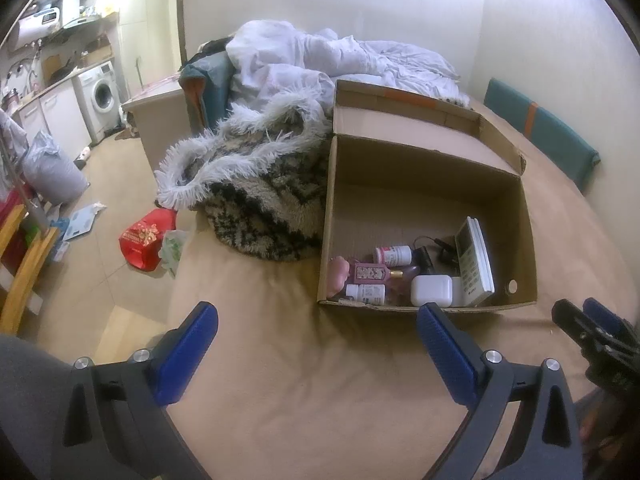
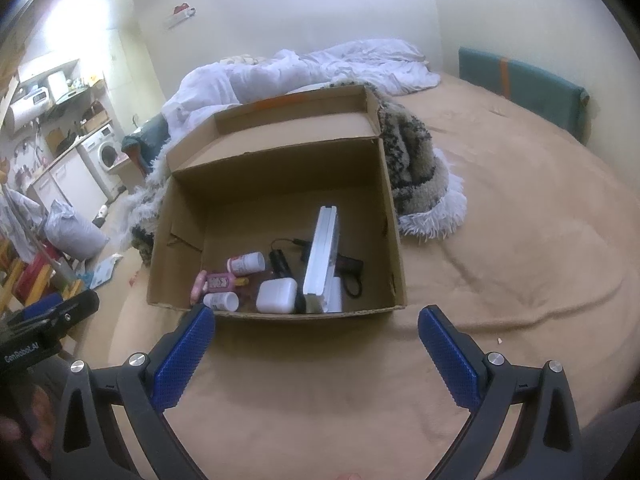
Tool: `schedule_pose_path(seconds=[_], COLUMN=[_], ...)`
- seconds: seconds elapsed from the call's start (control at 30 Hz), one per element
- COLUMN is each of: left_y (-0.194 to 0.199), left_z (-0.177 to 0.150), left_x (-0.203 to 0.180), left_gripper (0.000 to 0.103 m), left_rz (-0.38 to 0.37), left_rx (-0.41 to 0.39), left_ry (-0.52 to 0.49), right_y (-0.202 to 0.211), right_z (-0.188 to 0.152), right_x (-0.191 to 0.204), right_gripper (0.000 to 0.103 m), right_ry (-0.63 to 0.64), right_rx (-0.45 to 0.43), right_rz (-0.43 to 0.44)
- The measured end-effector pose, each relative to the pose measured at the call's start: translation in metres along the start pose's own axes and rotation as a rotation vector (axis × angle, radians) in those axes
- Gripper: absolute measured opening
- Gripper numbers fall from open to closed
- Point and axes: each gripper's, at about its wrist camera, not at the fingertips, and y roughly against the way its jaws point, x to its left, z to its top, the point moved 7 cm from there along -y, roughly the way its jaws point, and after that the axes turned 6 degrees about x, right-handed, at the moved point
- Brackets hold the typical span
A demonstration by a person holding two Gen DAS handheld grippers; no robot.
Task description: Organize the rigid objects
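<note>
An open cardboard box [image 1: 424, 168] [image 2: 276, 176] sits on the tan bedspread. Inside lie two small white bottles [image 1: 394, 255] [image 2: 246, 263], a pink perfume bottle [image 1: 368, 273] [image 2: 218, 281], a white earbud case [image 1: 431, 290] [image 2: 277, 295], a white remote control [image 1: 476, 262] [image 2: 325, 252] leaning on edge and a black cable [image 2: 352, 268]. My left gripper [image 1: 318, 314] hovers open and empty just short of the box's near wall. My right gripper [image 2: 316, 316] is likewise open and empty in front of the box, and shows at the right edge of the left wrist view [image 1: 592, 320].
A fringed patterned rug [image 1: 256, 184] [image 2: 416, 168] and a crumpled white duvet [image 1: 320, 60] lie behind the box. Teal headboard cushions [image 2: 524, 80] line the wall. On the floor at left are a red bag [image 1: 146, 240] and a grey sack [image 1: 52, 172].
</note>
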Motion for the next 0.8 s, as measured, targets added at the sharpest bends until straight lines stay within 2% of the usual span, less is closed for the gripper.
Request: schedule_pose_path(seconds=[0.8], left_y=[-0.0009], left_z=[-0.0023], left_x=[-0.0018], left_gripper=[0.1], left_rz=[-0.004], left_rx=[0.005], left_ry=[-0.008], right_y=[-0.0008], right_z=[-0.0002], right_x=[0.0007], right_gripper=[0.103], right_ry=[0.006], right_rx=[0.001], right_rz=[0.0])
